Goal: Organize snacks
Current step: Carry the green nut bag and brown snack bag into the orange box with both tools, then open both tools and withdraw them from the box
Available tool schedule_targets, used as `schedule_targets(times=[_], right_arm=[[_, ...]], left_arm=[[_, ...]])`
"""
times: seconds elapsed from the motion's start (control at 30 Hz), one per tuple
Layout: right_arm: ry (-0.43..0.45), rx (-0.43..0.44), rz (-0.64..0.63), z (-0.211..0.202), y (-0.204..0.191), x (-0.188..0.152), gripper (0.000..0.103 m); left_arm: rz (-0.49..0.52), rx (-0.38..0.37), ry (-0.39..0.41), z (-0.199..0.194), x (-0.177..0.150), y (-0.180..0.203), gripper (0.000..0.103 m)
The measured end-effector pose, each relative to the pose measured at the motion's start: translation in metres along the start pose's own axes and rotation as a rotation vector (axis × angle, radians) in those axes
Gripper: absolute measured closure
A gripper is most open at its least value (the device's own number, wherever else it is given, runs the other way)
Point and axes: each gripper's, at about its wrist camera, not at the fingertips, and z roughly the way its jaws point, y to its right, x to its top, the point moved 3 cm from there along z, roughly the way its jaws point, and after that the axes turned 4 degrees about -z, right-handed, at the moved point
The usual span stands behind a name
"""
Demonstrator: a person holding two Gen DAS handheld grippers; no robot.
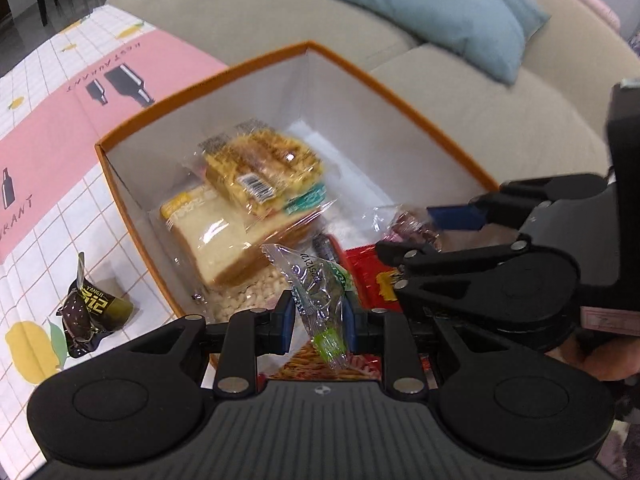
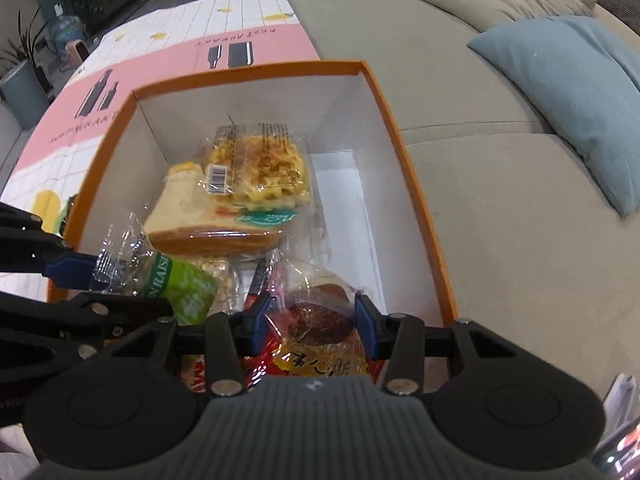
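An orange box (image 1: 132, 130) (image 2: 384, 92) with white inner walls holds a wrapped waffle (image 1: 260, 168) (image 2: 260, 168), wrapped bread slices (image 1: 224, 240) (image 2: 188, 220) and red packets (image 1: 368, 276). My left gripper (image 1: 318, 316) is shut on a clear and green raisin packet (image 1: 320, 296) (image 2: 176, 284) over the box's near edge. My right gripper (image 2: 310, 320) is shut on a wrapped brown cake (image 2: 320, 316) (image 1: 408, 224) over the box's near right part. The right gripper also shows in the left wrist view (image 1: 416, 236).
A dark wrapped snack (image 1: 90, 304) lies on the pink and white tablecloth (image 1: 52, 140) left of the box. A beige sofa (image 2: 500, 160) with a blue cushion (image 1: 436, 12) (image 2: 572, 92) stands right behind the box.
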Motion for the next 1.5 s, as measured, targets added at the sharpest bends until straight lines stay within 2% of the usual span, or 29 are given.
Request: schedule_targets(times=[0.13,0.47,0.6,0.8,0.87,0.93,1.0,1.1,1.3,1.4,1.5], right_arm=[[-0.016,-0.008,-0.036,0.010,-0.004,0.005,0.059],[-0.057,-0.022,-0.036,0.025,-0.006,0.006,0.059],[-0.065,-0.017,-0.026,0.024,-0.006,0.008,0.058],[-0.093,0.020,0.018,0.021,-0.007,0.010,0.045],[-0.099,0.031,0.032,0.018,-0.009,0.010,0.039],[-0.090,0.032,0.044,0.013,-0.010,0.010,0.036],[-0.071,0.024,0.057,0.004,-0.011,0.011,0.036],[-0.023,0.019,0.094,-0.012,-0.012,0.013,0.036],[0.115,0.014,0.188,-0.051,-0.025,0.010,0.035],[0.186,0.020,0.209,-0.069,-0.040,0.005,0.035],[0.251,0.017,0.209,-0.084,-0.059,0.000,0.035]], left_arm=[[-0.002,0.014,-0.036,0.011,0.001,-0.005,0.075],[0.037,0.044,-0.060,0.017,0.000,-0.003,0.073],[0.024,0.053,-0.059,0.013,0.000,-0.007,0.065],[0.013,0.062,-0.033,-0.005,-0.001,-0.014,0.056],[0.004,0.063,-0.015,-0.014,-0.002,-0.017,0.051],[-0.003,0.052,0.013,-0.025,-0.004,-0.019,0.050],[0.002,0.044,0.038,-0.036,-0.007,-0.020,0.049],[0.024,0.056,0.088,-0.056,-0.012,-0.018,0.039],[0.011,0.071,0.196,-0.094,-0.028,-0.027,0.039],[-0.009,0.075,0.291,-0.115,-0.043,-0.039,0.039],[-0.051,0.122,0.364,-0.131,-0.059,-0.055,0.039]])
